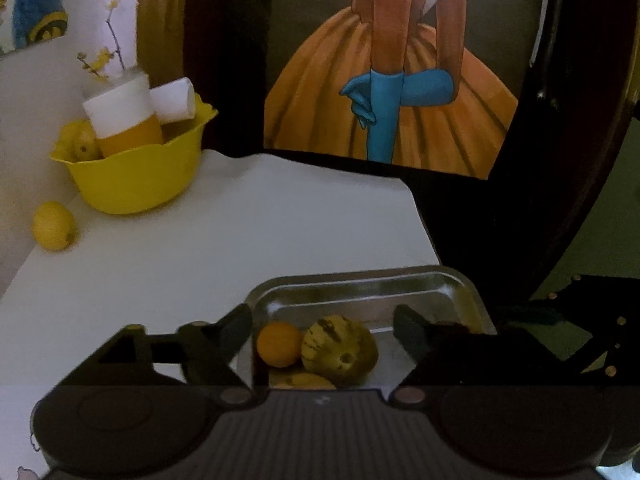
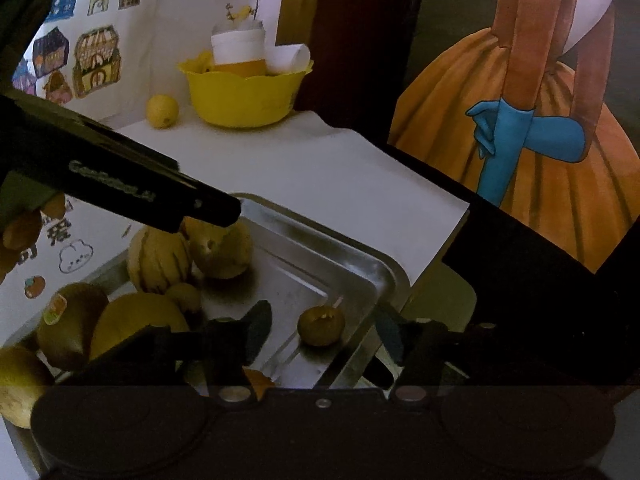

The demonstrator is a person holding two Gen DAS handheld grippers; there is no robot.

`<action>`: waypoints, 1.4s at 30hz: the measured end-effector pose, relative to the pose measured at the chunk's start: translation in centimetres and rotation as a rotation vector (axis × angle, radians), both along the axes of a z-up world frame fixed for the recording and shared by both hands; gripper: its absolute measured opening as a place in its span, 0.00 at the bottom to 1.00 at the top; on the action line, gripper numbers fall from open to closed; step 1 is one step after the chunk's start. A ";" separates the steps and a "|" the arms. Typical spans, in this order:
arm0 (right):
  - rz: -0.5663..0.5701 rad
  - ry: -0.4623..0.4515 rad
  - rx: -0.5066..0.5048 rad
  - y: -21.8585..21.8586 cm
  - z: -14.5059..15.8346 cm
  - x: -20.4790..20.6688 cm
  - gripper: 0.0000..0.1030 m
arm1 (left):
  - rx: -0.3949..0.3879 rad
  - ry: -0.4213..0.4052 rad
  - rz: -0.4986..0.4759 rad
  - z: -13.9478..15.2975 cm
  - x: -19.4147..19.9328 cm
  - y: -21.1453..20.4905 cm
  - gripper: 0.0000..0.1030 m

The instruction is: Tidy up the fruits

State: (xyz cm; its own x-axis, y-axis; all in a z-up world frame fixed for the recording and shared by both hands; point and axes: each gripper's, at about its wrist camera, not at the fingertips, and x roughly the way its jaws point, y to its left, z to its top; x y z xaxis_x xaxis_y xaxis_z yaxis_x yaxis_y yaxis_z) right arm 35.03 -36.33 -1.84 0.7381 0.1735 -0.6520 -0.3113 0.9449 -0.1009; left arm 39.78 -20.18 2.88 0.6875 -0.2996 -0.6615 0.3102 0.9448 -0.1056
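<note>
both grippers hang over the metal tray (image 2: 360, 264) with their jaws apart and nothing pinched. left gripper (image 1: 324, 332) is spread wide across the tray's near end, an orange (image 1: 279, 344) and a striped, blotchy melon (image 1: 340, 350) lying loose between its fingers, neither touched. right gripper (image 2: 324, 330) is released too, a small round stemmed fruit (image 2: 321, 325) sitting free in the gap. white table (image 1: 224, 232) carries it all. yellow bowl (image 1: 138, 176) stands at the far corner, well apart from the tray, holding a white-and-orange cup (image 1: 122, 118). a lemon (image 1: 53, 225) lies just beside the bowl. more fruit crowds the tray's left side in the right view, a stickered kiwi (image 2: 72, 320) among it.
</note>
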 end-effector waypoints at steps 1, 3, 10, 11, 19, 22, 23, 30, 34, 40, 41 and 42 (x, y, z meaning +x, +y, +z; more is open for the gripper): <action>-0.003 -0.002 0.003 0.0 0.1 -0.1 0.69 | -0.004 -0.003 0.005 0.2 -0.1 0.2 0.87; -0.011 -0.009 0.011 0.1 0.3 -0.2 0.75 | -0.012 -0.004 0.011 0.5 -0.3 0.5 0.94; -0.033 -0.029 0.023 0.4 0.7 -0.7 0.94 | -0.019 -0.033 0.047 1.1 -1.0 1.7 0.99; -0.039 -0.032 0.029 0.3 0.8 -0.8 0.95 | -0.013 -0.040 0.048 1.2 -1.1 1.8 0.99; -0.092 -0.055 0.055 0.4 1.5 -1.9 0.99 | -0.020 -0.091 0.106 2.0 -2.8 3.0 0.99; -0.104 -0.073 0.064 0.6 1.8 -2.5 0.99 | -0.035 -0.104 0.122 2.4 -3.6 3.6 0.99; -0.107 -0.078 0.068 0.7 1.9 -2.6 0.99 | -0.039 -0.110 0.128 2.5 -3.9 3.8 0.99; -0.151 -0.094 0.105 1.3 2.5 -3.9 0.99 | -0.048 -0.140 0.180 3.4 -5.8 5.1 0.99; -0.167 -0.111 0.131 1.7 2.8 -5.1 0.99 | -0.069 -0.153 0.213 3.7 -7.4 6.1 0.99; -0.192 -0.155 0.179 2.4 3.4 -8.5 0.99 | -0.082 -0.179 0.251 4.0 -10.8 7.6 0.99; -0.196 -0.165 0.182 2.5 3.5 -9.2 0.99 | -0.087 -0.184 0.258 4.0 -11.5 7.9 0.99; -0.197 -0.176 0.185 2.8 3.5 -10.0 0.99 | -0.090 -0.187 0.264 3.9 -12.2 8.2 0.99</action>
